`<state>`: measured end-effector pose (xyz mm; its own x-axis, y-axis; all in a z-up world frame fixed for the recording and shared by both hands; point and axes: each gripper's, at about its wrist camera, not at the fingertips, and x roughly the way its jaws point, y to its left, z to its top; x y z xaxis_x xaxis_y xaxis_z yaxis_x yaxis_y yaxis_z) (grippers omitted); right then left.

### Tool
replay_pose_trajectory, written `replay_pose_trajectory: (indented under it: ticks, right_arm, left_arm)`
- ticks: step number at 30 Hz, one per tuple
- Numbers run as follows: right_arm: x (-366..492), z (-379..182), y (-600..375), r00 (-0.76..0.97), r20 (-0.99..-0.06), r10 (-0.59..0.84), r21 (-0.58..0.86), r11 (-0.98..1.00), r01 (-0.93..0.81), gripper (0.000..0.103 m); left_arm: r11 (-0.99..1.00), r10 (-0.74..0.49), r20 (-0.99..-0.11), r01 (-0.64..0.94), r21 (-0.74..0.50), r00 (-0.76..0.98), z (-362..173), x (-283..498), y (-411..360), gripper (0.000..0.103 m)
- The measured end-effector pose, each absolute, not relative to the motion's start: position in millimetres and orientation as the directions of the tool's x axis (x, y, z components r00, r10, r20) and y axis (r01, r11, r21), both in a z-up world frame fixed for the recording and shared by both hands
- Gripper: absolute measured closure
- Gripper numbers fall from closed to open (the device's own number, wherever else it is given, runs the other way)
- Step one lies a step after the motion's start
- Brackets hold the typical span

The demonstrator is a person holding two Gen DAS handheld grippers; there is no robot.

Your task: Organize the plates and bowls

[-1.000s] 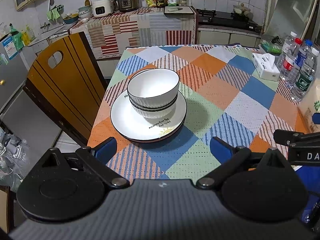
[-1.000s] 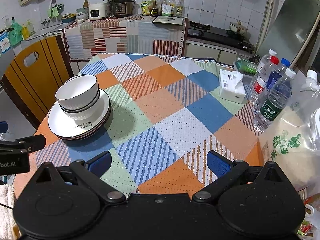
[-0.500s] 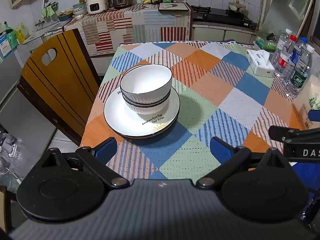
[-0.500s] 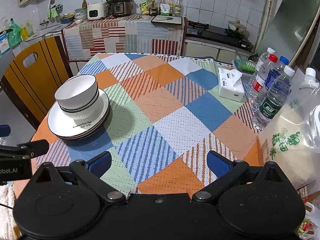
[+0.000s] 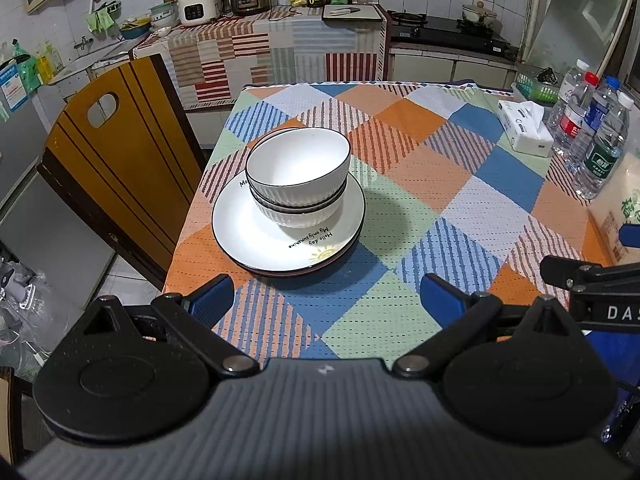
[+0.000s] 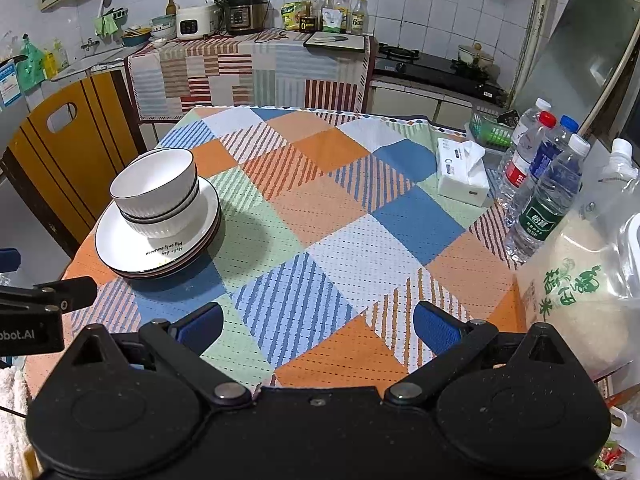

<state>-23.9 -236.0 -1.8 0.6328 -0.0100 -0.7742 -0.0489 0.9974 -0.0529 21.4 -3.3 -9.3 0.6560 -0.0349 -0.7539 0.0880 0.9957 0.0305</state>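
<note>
Two white ribbed bowls (image 5: 298, 172) (image 6: 156, 196) sit nested on a stack of white plates (image 5: 248, 236) (image 6: 120, 244) at the left side of a table under a patchwork cloth (image 5: 440, 184) (image 6: 340, 216). My left gripper (image 5: 326, 300) stands open just short of the stack, near the table's front edge, with nothing between its blue fingers (image 5: 210, 300). My right gripper (image 6: 318, 326) is open too, over the front middle of the table, well right of the stack. Part of each gripper shows at the edge of the other's view.
A wooden chair (image 5: 112, 160) stands against the table's left side. At the right sit a tissue pack (image 6: 460, 176), three water bottles (image 6: 548, 196) and a bag of rice (image 6: 580, 280). A counter with cookers (image 6: 244, 12) and a stove line the back wall.
Both grippers have drawn back a little from the table, the left one shifting so the stack sits more central in its view. The bowls and plates have not moved.
</note>
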Motion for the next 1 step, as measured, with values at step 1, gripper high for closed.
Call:
replay_pose_trajectory:
  ticks: [1]
  right_arm:
    - [-24.2, -2.2, -235.8, 0.633, -0.774, -0.01, -0.053, 0.997, -0.049, 0.0]
  left_arm:
    - [0.996, -0.035, -0.754, 0.086, 0.029, 0.656, -9.3, 21.4, -3.1, 0.002]
